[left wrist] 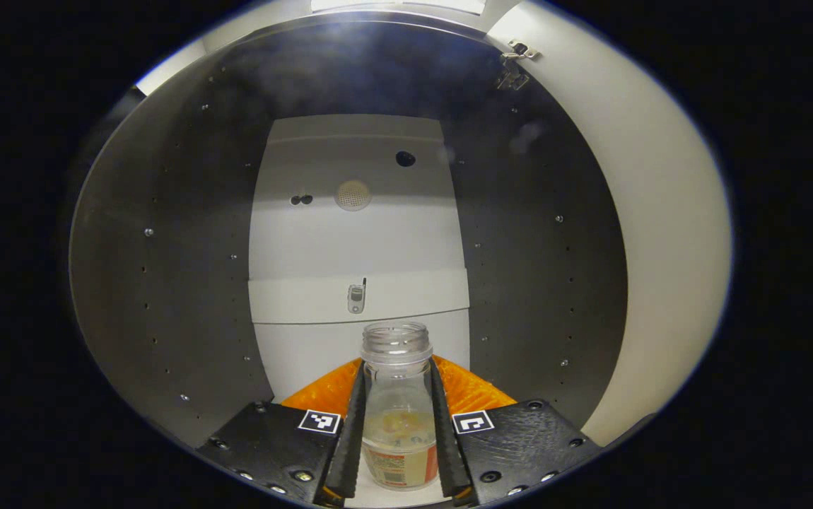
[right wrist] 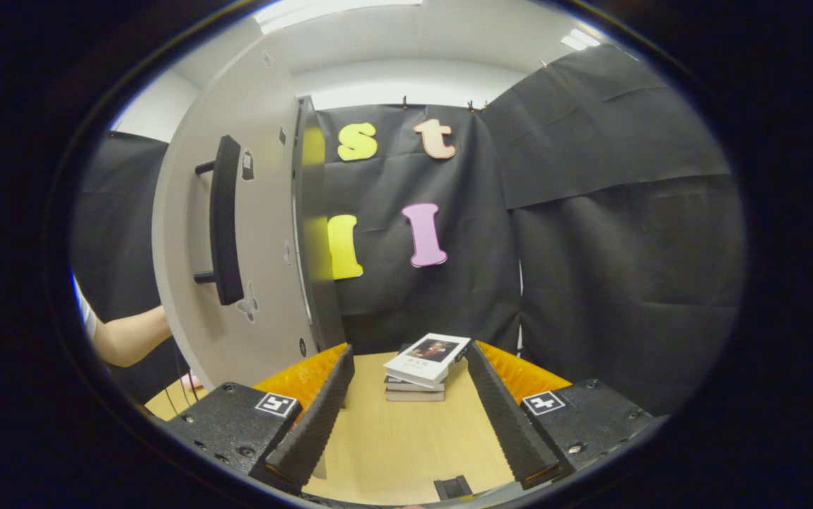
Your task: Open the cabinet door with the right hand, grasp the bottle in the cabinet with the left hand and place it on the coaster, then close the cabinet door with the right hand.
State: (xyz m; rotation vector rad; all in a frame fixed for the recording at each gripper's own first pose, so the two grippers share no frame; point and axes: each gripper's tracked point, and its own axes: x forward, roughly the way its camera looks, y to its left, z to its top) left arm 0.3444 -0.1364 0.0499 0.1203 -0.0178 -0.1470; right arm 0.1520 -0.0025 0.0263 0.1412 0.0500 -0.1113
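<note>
Fingers (left wrist: 350, 431) of the left gripper (left wrist: 398, 424) are pinching a clear, capless bottle (left wrist: 398, 403) inside the grey cabinet (left wrist: 166, 283); the right gripper's (right wrist: 410, 410) fingers are spreading over the wooden table (right wrist: 406, 438), books (right wrist: 424, 364) at 12 o'clock.

Dim, hazy cabinet interior (left wrist: 166, 233); bright overhead ceiling light (right wrist: 336, 13); curved fisheye edges.

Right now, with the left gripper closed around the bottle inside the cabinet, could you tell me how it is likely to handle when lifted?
The bottle looks clear, uncapped and nearly empty, so probably light. Its smooth wall may slip between the fingers. Being tall and narrow, it could tip if nudged.
</note>
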